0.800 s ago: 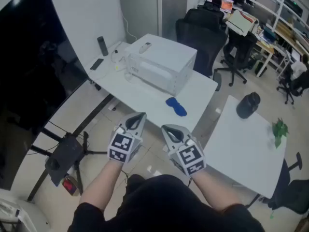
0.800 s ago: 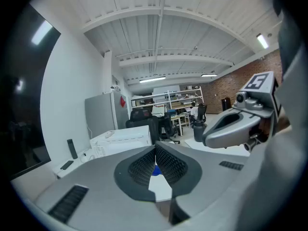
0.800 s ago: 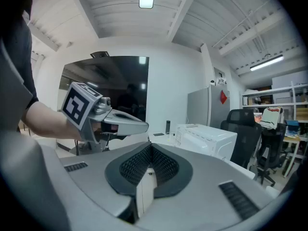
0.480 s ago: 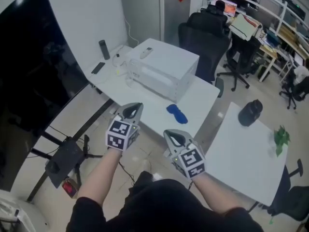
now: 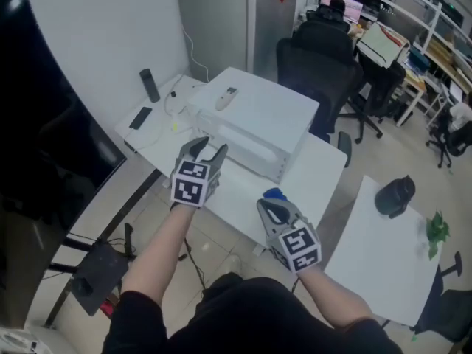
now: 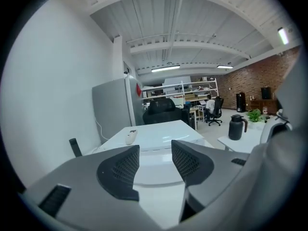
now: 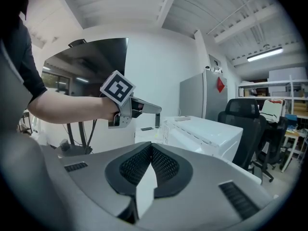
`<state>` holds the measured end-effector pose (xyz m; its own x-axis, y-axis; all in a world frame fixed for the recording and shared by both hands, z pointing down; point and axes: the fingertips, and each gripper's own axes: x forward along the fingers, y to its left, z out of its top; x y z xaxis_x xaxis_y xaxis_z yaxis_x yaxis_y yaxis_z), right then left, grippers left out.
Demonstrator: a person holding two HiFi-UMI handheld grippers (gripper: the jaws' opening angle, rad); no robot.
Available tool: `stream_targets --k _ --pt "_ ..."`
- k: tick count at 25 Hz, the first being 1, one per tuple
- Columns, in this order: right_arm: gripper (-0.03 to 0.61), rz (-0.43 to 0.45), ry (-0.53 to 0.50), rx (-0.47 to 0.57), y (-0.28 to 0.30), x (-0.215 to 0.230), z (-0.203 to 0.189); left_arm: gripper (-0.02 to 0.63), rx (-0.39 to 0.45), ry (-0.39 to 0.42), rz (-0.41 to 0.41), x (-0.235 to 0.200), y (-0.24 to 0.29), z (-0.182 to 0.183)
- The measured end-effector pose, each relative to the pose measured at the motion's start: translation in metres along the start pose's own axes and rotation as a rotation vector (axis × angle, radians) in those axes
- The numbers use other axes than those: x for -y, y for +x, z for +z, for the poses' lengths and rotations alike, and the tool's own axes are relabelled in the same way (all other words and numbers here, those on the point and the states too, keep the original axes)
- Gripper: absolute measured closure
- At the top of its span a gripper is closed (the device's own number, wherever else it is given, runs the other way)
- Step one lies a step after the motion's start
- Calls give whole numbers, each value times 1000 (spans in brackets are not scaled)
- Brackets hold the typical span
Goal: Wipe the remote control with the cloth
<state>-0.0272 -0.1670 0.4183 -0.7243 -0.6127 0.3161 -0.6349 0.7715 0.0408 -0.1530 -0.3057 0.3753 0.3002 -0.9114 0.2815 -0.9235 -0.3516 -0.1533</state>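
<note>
Well apart from both claws: the remote control (image 5: 226, 98), lying flat on top of the white box (image 5: 265, 116) near its far left corner, also showing in the left gripper view beyond the jaws. Looks light, rigid, made of smooth plastic. Likely to skid on the glossy lid if pushed rather than pinned. Best taken across the narrow sides near the middle, or pressed down at one end, keeping pads off the buttons.

Lying on the table (image 5: 317, 164) in front of the box, just beyond the right gripper (image 5: 269, 205) and partly hidden by it: the blue cloth (image 5: 274, 193). Looks soft, limp, nearly weightless. Probably bunches under a pinch, so better grabbed at a raised fold in the middle than at a thin edge.

Left gripper (image 5: 208, 147): spread wide with nothing between the jaws, hovering over the table in front of the box. Right gripper: pressed fully together and empty, needing to part before taking the cloth. Seems sensible to steady the remote with the left and wipe with the right, judging by the nearer claw for each.
</note>
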Motion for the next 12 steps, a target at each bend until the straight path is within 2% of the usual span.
stream_targets --k 6,12 --pt "577 -50 65 -61 55 27 -5 373 -69 20 12 -64 99 10" --pt "577 -48 103 -99 83 54 -19 373 -141 2 6 -99 177 8"
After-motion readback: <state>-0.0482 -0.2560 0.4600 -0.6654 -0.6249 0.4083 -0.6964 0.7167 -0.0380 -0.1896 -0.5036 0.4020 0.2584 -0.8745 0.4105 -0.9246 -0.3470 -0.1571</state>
